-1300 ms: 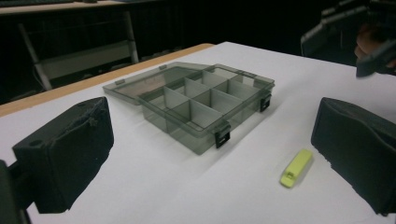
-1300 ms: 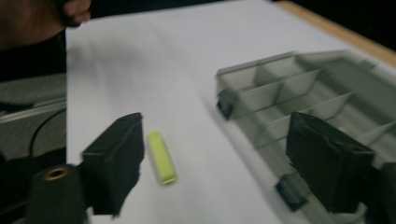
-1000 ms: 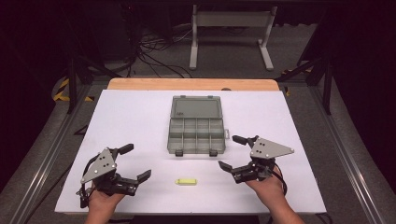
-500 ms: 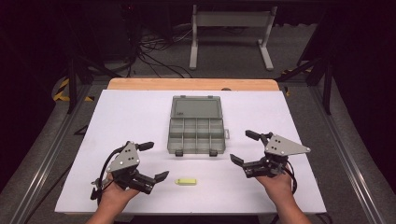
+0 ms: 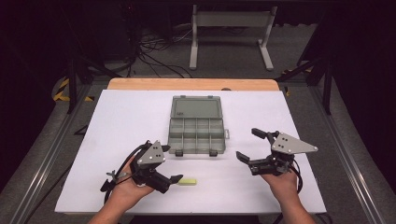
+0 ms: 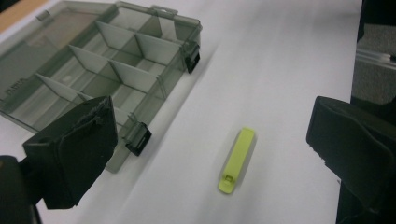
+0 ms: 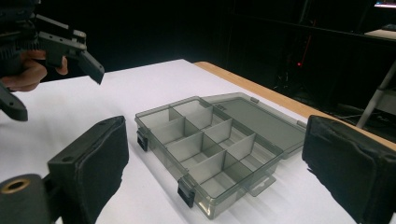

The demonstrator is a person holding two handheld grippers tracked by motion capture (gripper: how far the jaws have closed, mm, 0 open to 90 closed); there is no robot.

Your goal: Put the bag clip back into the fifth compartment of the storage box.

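Left gripper view: left gripper (image 6: 210, 154) wide, empty

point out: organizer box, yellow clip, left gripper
organizer box (image 5: 196, 135): high view, on a divider in the open tray.
yellow clip (image 6: 237, 160): left gripper view, mid-body.
left gripper (image 5: 170, 164): high view, midway between its jaw tips.

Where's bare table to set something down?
Bare: the white table left of the organizer box, and the strip right of it up to the far edge. Crowded: the near middle, with the left gripper, yellow clip and right gripper.
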